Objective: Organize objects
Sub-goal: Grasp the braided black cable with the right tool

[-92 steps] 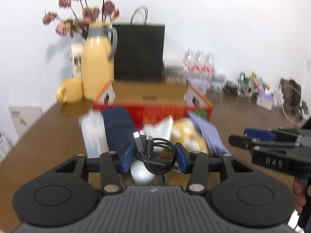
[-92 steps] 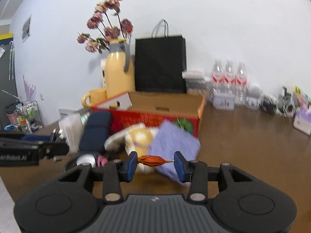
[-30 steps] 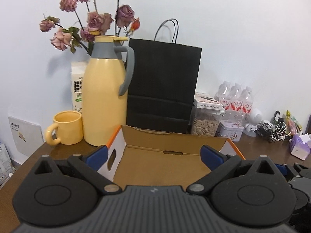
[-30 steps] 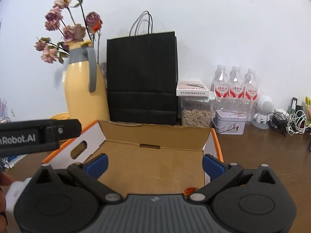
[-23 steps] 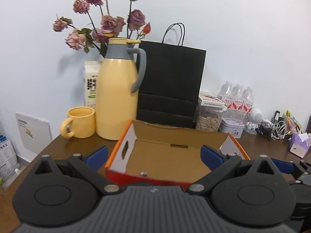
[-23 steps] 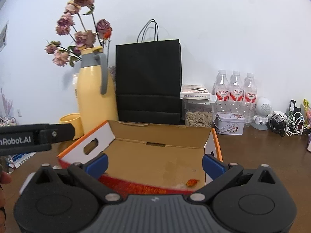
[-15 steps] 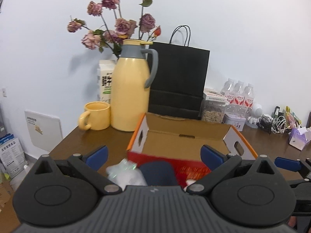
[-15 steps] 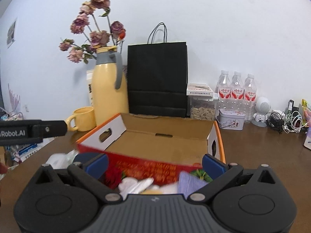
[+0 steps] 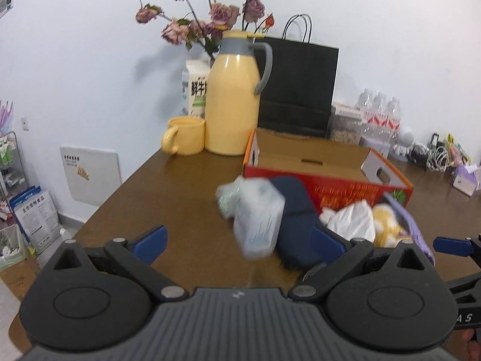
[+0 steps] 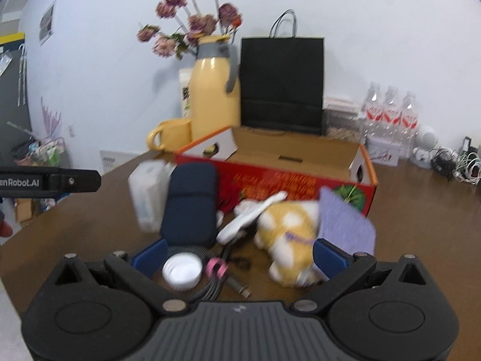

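Both claws stood spread wide, gripping nothing. Ahead of the left claw [image 9: 239, 240] lay a blurred clear packet [image 9: 255, 215] beside a navy case [image 9: 296, 213]. Between the right claw's [image 10: 239, 254] fingers sat a white cap [image 10: 182, 270], with one yellow plush toy [image 10: 288, 228] and a purple cloth [image 10: 345, 222] just beyond. Behind them one red cardboard box [image 10: 288, 168] sat open on the brown bench [image 9: 168, 195], before a white wall, with three water bottles [image 10: 390, 111] beyond to the right.

Brown table [image 9: 180, 186] with box [image 9: 330, 186], clutter.

Cardboard box [image 10: 288, 162] on glossy wooden table [image 10: 421, 210].
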`<state>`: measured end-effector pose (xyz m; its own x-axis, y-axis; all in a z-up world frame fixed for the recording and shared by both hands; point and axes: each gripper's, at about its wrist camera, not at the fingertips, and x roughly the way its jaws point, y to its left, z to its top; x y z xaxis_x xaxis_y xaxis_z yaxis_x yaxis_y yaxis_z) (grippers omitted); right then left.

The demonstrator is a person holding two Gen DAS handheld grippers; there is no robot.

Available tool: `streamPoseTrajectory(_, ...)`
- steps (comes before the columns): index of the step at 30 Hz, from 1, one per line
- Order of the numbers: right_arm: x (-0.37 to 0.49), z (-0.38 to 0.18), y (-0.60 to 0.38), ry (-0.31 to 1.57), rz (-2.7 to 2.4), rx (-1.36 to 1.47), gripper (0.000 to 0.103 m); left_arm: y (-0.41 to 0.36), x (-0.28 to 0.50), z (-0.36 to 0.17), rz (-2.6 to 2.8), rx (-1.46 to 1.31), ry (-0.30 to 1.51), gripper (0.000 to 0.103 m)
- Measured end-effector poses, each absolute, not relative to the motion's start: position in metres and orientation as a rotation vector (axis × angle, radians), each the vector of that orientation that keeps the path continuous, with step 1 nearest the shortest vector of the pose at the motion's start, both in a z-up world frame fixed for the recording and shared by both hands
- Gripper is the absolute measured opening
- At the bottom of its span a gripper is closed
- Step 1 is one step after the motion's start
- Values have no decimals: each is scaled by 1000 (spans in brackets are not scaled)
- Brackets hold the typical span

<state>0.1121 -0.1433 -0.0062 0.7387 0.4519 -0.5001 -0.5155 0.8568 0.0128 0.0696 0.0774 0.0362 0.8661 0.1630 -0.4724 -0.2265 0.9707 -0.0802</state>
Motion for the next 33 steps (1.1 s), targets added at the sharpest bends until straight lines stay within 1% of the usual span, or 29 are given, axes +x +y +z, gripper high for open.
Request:
streamPoseTrajectory(7,106,-15,-127,549,585,-159,103,88,53,20,209,-137,531,103)
streamPoseTrajectory(13,115,-14,-111,596,650,-213,103,99,48,16,216,-161,548,103)
streamPoseTrajectory(24,158,-42,-66,787,746,-366,103,117,34,4,225,-191,594,103)
streamPoseTrajectory(26,165,-46,-66,812,757,-342,103,119,31,1,230,-195,601,103)
streamPoseTrajectory(33,160,-50,-72,766,756,-318,103,122,28,-6,228,-210,624,103)
